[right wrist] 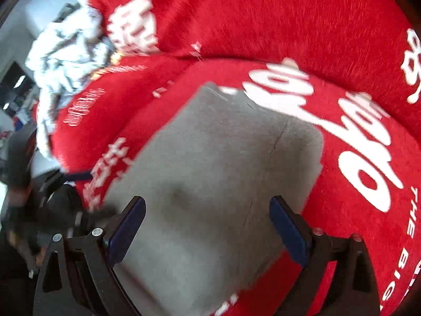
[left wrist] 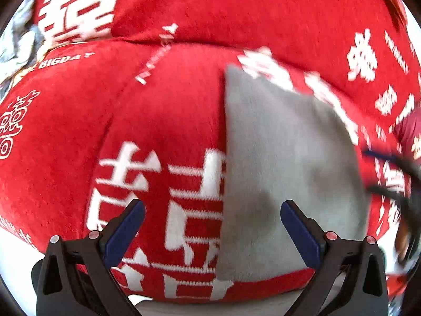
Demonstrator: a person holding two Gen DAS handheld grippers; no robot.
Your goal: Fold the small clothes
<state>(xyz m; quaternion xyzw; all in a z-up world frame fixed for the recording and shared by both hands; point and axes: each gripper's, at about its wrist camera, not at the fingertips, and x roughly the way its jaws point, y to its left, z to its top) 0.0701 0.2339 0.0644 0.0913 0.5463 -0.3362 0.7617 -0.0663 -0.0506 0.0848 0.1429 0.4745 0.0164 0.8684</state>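
Observation:
A small grey garment (left wrist: pixel 284 173) lies folded flat on a red plush cover with white characters (left wrist: pixel 163 110). My left gripper (left wrist: pixel 213 210) is open and empty above the garment's left edge, its fingers apart. In the right wrist view the same grey garment (right wrist: pixel 215 184) fills the middle, with a seam line near its far right corner. My right gripper (right wrist: pixel 208 208) is open and empty, hovering over the garment's near part. The other gripper shows blurred at the far right of the left wrist view (left wrist: pixel 405 184).
The red cover (right wrist: pixel 289 26) rises into a backrest behind the garment. A pile of crumpled white and grey clothes (right wrist: pixel 65 60) lies at the far left, also in the left wrist view (left wrist: pixel 18 42). A white edge (left wrist: pixel 15 258) shows below the cover.

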